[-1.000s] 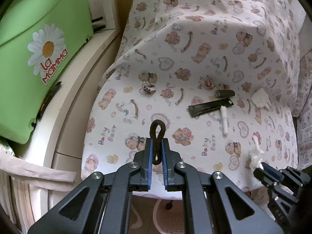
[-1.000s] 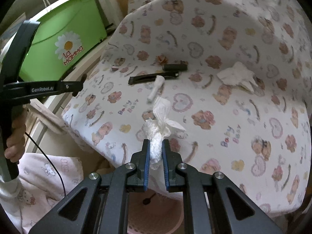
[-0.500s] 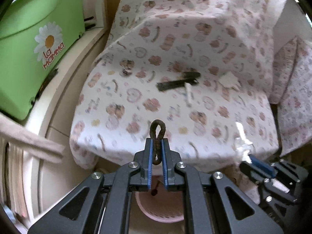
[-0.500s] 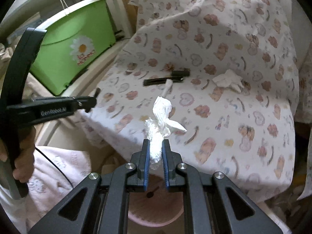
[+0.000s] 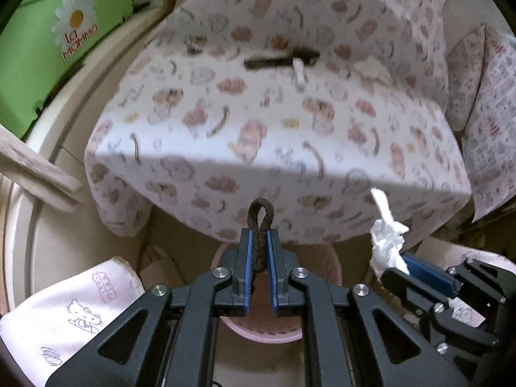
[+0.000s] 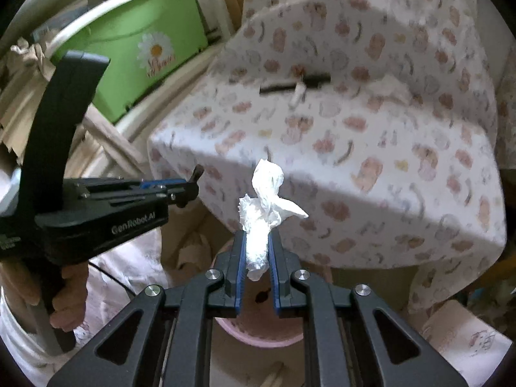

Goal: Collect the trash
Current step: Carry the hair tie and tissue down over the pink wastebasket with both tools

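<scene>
While past tablecloth edge (image 5: 245, 158), seemingly clear.

The right gripper (image 6: 258, 258) had its blue-lined fingers (image 6: 240, 258) clamped on a crumpled white paper tissue (image 6: 264, 206), above a round pink plastic basket (image 6: 258, 332) on the floor. To the left, a hand (image 6: 69, 293) held the black left gripper (image 6: 193, 177), which pinched a small dark loop. Beyond lay the tabletop under a bear-print cloth (image 6: 371, 148), carrying a black strip (image 6: 277, 88), a white roll (image 6: 298, 92) and another tissue (image 6: 390, 88). A green plastic tub with a daisy (image 6: 129, 54) stood at upper left.
</scene>
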`<state>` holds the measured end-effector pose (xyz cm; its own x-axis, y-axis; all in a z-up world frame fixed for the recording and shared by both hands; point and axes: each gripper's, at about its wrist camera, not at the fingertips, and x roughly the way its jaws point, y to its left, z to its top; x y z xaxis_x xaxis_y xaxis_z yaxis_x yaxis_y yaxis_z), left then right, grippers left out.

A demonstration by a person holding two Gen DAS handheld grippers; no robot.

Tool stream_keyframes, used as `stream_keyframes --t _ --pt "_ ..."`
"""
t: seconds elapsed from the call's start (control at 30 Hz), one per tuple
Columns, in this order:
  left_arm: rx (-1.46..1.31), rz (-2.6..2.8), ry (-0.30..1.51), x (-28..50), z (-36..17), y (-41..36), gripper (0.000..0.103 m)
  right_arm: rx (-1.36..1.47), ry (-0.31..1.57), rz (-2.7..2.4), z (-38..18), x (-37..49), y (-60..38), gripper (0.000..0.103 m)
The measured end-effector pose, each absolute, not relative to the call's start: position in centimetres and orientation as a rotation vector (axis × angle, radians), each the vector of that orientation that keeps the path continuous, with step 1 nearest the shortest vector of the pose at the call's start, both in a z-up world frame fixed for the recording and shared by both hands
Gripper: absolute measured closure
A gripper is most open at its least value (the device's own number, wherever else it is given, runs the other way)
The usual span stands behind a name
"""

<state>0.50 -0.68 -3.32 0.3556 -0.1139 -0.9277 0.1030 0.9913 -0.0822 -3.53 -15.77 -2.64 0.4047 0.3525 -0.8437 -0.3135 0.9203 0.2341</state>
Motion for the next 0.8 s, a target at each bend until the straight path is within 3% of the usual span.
stream_keyframes --t 0.8 --pt "0.025 -0.08 1.5 1.2 -14.1 -0.7 0.094 -0.043 1.311 0.318 -13.0 -2.8 -14.3 0.09"
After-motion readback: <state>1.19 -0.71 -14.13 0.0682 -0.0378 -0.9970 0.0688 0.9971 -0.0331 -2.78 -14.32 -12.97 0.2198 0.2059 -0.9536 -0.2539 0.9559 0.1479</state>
